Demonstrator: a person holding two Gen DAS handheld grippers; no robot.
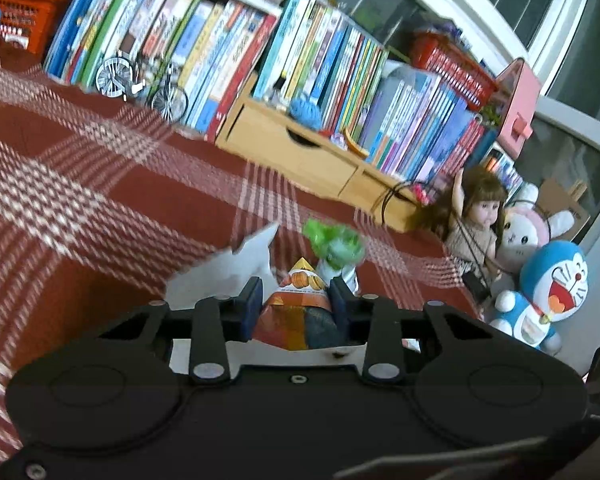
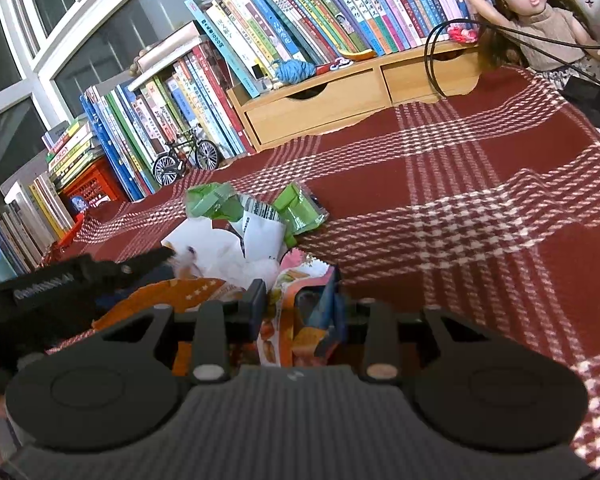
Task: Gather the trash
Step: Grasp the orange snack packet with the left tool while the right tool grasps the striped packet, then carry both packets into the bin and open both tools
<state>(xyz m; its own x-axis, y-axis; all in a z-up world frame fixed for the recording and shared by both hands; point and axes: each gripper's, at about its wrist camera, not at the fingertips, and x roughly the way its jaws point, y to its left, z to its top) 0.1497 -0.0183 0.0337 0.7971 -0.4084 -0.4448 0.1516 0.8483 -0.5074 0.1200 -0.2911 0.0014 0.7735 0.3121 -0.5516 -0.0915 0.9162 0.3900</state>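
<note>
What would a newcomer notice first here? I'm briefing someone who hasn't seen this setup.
Probably the trash pile in the middle of the red plaid cloth, with the right gripper and left gripper each closed on an orange wrapper. Next, the long row of books behind it, and the doll at the cloth's edge.

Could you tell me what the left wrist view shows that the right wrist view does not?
Only the left wrist view shows the blue cat plush, the pink drawer box and the left gripper shut on a snack wrapper. Only the right wrist view shows the right gripper shut on another wrapper and the printed white packet. Both show the doll, toy bicycle, wooden drawer shelf, books, green wrappers and plaid cloth.
</note>
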